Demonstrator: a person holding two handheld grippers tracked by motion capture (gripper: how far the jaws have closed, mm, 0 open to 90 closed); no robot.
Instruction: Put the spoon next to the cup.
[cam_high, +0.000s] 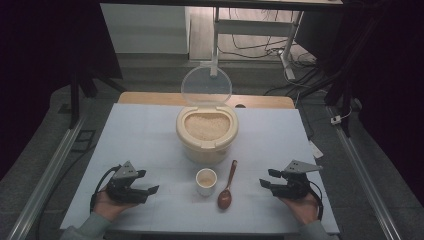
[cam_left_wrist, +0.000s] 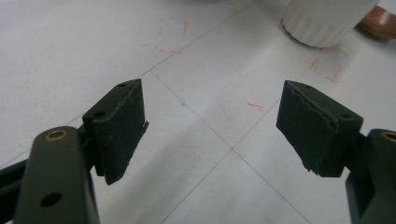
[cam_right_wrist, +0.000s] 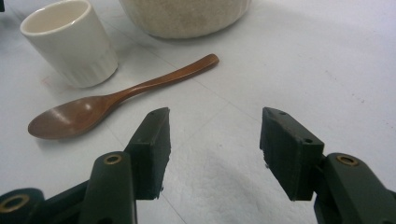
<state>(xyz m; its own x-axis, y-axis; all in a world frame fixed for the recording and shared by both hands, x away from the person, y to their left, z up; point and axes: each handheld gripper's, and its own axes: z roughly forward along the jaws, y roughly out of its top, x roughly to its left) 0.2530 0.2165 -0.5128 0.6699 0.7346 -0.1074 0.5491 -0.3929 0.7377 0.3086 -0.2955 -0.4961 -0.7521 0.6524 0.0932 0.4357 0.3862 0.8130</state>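
A cream container of rice (cam_high: 207, 132) stands mid-table with its clear lid (cam_high: 206, 86) flipped up behind it. In front of it sits a small white cup (cam_high: 206, 181), and a brown wooden spoon (cam_high: 226, 192) lies just to its right, bowl toward me. My left gripper (cam_high: 145, 182) rests near the front left, open and empty, with the cup (cam_left_wrist: 327, 21) ahead at the upper right in its own view. My right gripper (cam_high: 267, 179) sits front right, open and empty; its view has the spoon (cam_right_wrist: 112, 100), the cup (cam_right_wrist: 70, 42) and the container's base (cam_right_wrist: 187, 16) ahead.
The table is covered by a white sheet (cam_high: 145, 135) with faint red marks (cam_left_wrist: 327, 70) by the cup. A wooden table edge (cam_high: 150, 97) shows at the back. Metal rails and cables run along both sides on the floor.
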